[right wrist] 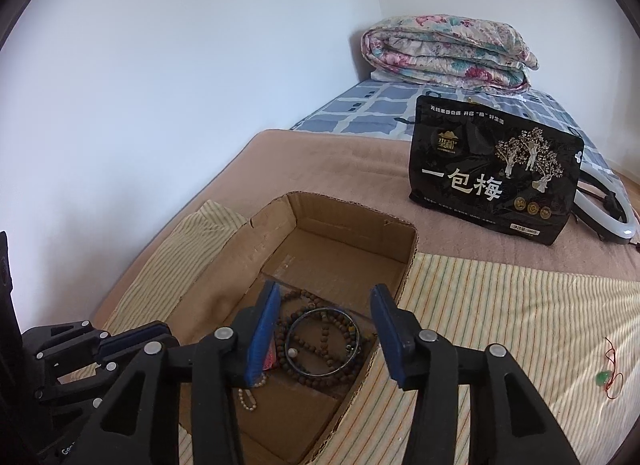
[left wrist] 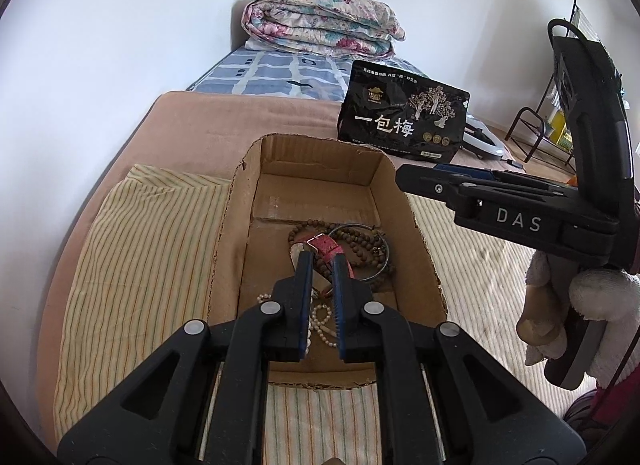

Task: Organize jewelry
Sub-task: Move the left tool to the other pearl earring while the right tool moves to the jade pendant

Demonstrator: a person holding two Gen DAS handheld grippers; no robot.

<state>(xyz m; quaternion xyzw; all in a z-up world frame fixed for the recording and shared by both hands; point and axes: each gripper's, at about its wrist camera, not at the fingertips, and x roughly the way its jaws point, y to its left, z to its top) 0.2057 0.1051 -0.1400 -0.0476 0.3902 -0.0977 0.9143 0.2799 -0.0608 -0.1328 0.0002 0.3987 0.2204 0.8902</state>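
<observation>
An open cardboard box [left wrist: 236, 233] [right wrist: 352, 221] sits on a striped cloth. Inside lie a brown bead string [left wrist: 364, 243] [right wrist: 304, 301], a dark bangle [left wrist: 384, 261] [right wrist: 320, 345], a pink-strapped watch [left wrist: 328, 247] and a pearl string [left wrist: 322, 319] [right wrist: 248, 397]. My left gripper [left wrist: 322, 265] hangs over the box, jaws narrowly apart, around the watch strap without a clear grip. My right gripper [right wrist: 326, 329] is open and empty above the bangle; it also shows in the left wrist view [left wrist: 408, 177]. A red cord with a green pendant [right wrist: 608, 373] lies on the cloth at right.
A black snack bag [left wrist: 404, 121] [right wrist: 492, 169] stands behind the box on the brown blanket [left wrist: 208, 121]. A folded floral quilt [left wrist: 320, 21] [right wrist: 448, 49] lies at the bed's far end. A white ring light [right wrist: 608, 209] lies behind the bag. A wall runs along the left.
</observation>
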